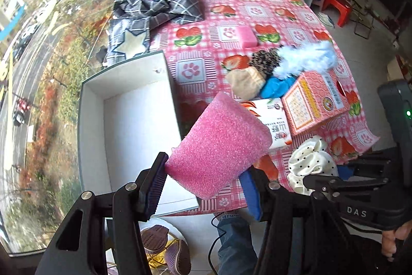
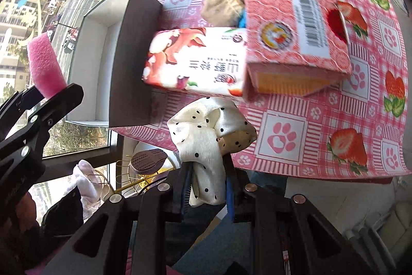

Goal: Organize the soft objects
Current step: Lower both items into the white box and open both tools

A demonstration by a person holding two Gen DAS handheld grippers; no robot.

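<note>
The left gripper (image 1: 203, 184) clamps a pink sponge (image 1: 219, 146) beside the white box (image 1: 128, 120). The right gripper (image 2: 208, 190) pinches a dotted cloth (image 2: 208, 146) near that box.

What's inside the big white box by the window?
The white box looks bare inside: white floor and walls. The pink sponge in the left gripper hides its near corner, so that part is unknown.

Both grippers are black, with silver screws and ribbed blue pads (image 1: 251, 195). The right gripper (image 1: 316, 181) reads "DAS" in white beside a green light. The person wears jeans (image 1: 235, 239).

The table's strawberry-print cloth (image 1: 257, 14) carries a white box (image 1: 134, 105), plaid clothes (image 1: 159, 4), cartons and soft toys.
</note>
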